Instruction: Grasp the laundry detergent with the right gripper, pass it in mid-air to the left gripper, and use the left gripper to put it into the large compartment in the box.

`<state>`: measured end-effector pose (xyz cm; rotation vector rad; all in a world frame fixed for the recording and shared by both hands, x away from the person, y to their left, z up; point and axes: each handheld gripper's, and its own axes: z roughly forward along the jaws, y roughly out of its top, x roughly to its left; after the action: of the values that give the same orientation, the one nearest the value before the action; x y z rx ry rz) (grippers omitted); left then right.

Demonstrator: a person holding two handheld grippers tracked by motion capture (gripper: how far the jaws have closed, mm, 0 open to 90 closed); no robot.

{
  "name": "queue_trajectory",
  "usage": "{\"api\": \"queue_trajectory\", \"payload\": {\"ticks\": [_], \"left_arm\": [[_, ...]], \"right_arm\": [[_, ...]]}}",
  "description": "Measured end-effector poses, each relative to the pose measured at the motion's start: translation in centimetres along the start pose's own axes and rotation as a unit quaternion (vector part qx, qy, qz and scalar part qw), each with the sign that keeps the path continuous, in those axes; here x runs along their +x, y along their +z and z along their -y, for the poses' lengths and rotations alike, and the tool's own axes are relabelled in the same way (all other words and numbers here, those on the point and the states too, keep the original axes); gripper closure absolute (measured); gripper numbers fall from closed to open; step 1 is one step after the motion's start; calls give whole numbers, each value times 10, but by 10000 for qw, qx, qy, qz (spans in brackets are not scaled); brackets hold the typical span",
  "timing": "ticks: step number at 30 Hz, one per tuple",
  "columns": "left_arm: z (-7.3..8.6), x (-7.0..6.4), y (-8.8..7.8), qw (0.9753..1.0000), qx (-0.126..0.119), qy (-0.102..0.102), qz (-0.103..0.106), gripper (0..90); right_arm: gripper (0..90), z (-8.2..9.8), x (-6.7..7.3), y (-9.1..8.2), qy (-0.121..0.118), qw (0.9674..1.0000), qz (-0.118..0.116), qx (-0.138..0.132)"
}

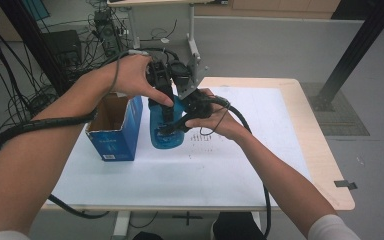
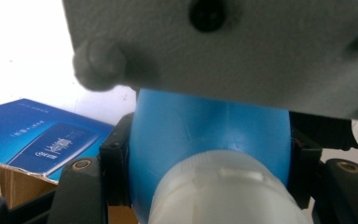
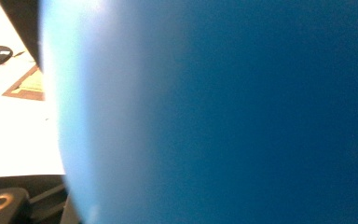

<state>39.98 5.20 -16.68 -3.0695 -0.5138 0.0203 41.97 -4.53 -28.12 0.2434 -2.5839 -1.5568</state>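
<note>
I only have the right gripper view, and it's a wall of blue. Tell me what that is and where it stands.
Observer: It's a blue bottle, upright on the white table, per the high view.
Operator: Report what the other hand is doing.
Observer: The left gripper is shut on the bottle's upper body, a black pad on each side, just below a whitish cap.
Operator: Name anything beside it.
Observer: An open blue carton stands just left of the bottle.
Operator: Confirm my grip.
Observer: The right gripper is shut on the bottle's lower body.

Blue bottle [image 2: 205,135] with whitish cap [image 2: 223,193] pinched between black tongs [image 2: 209,163], blue carton [image 2: 37,140] beside.
</note>
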Motion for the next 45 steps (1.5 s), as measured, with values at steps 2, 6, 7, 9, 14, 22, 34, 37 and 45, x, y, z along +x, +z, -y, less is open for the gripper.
{"api": "queue_trajectory", "payload": {"ticks": [2, 6, 7, 9, 14, 22, 34, 37, 45], "left_arm": [[0, 0, 0, 10000, 88, 42, 3, 370], [-1, -1, 2, 9999, 131, 40, -22, 372], [0, -2, 3, 9999, 120, 21, -22, 372], [0, -2, 3, 9999, 138, 31, -31, 372], [-1, -3, 1, 9998, 151, 48, -103, 371], [-2, -4, 1, 9997, 164, 77, -137, 372], [-2, -4, 0, 9996, 174, 138, -164, 372], [-3, -3, 0, 9995, 240, 147, -145, 372], [-1, -3, 0, 9997, 103, 146, -138, 372]], "right_arm": [[439, 0, 0, 0, -2, 10000, -17, 2], [438, 0, 1, 2, -50, 10000, 0, 51], [438, 0, 1, 2, -31, 10000, 4, 69], [438, 0, 1, 3, -50, 10000, 17, 79], [438, 0, 1, 2, -89, 9999, 27, 57], [438, 0, 1, 2, -103, 9999, 56, 44], [438, -1, 2, 1, -99, 9999, 129, 27], [438, -1, 3, 1, -50, 9999, 114, 56], [437, -1, 3, 1, -25, 10000, 93, 13]]}}
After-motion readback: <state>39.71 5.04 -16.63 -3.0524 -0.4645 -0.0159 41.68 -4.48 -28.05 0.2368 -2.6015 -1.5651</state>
